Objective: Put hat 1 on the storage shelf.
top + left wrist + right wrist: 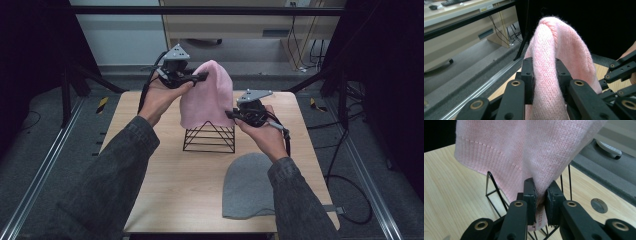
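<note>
Left hand (159, 95) reaching far forward, holding left gripper (200, 77) up high, jaws squeezing shut on pink hat (207, 95). Right hand (265, 135) sitting lower and closer, right gripper (231, 114) pointing left, jaws pinching hat's bottom edge. Both arms in grey sleeves (105, 185).

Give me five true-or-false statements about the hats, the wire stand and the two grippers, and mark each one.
1. The left gripper is clamped on the pink hat. True.
2. The grey hat sits on the wire stand. False: it lies flat on the table, in front of the stand.
3. The right gripper holds the pink hat at its lower edge. True.
4. The pink hat lies flat on the table. False: both grippers hold it up over the stand.
5. The wire stand is white. False: it is black.
</note>
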Demonstrator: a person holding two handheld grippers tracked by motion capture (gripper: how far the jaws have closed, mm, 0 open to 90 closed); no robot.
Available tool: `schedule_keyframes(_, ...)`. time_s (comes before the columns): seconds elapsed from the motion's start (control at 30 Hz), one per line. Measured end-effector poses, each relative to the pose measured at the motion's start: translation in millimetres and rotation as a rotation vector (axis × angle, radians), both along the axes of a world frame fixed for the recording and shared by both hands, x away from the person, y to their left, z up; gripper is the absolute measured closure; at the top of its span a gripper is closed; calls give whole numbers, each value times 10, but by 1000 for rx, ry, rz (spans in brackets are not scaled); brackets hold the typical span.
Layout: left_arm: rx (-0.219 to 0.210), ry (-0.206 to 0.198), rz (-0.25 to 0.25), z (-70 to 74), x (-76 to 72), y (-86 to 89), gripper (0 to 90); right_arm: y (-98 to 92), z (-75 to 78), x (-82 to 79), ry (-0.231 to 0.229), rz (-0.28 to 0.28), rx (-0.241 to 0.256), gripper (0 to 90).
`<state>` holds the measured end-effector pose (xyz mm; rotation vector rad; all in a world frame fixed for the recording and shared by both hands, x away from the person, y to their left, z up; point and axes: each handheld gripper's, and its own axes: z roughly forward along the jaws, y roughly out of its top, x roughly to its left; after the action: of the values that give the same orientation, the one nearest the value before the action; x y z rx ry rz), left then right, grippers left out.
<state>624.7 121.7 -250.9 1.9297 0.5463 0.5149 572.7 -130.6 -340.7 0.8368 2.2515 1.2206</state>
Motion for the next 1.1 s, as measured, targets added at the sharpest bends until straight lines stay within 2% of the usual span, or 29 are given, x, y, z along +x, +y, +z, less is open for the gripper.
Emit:
schedule_keyframes(0.23, 16, 26, -7, -78, -77, -10, 743, -29, -114, -14, 28, -3, -6, 804)
schedule_keyframes(0.43, 55, 33, -18, -132, -180, -18, 749, -72, -195, -33, 49, -14, -18, 805)
schedule_keyframes(0.5, 77, 42, -13, -163, -191, -14, 751, -104, -233, -25, 63, -19, -16, 804)
schedule_keyframes(0.6, 86, 58, -11, -227, -198, -2, 751, -115, -272, -23, 75, -21, -23, 804)
schedule_keyframes(0.87, 94, 87, -21, -326, -225, -9, 750, -85, -396, -16, 101, -15, -34, 799)
schedule_keyframes(1.1, 85, 103, -18, -391, -248, 11, 755, -79, -435, -8, 119, -18, -39, 766)
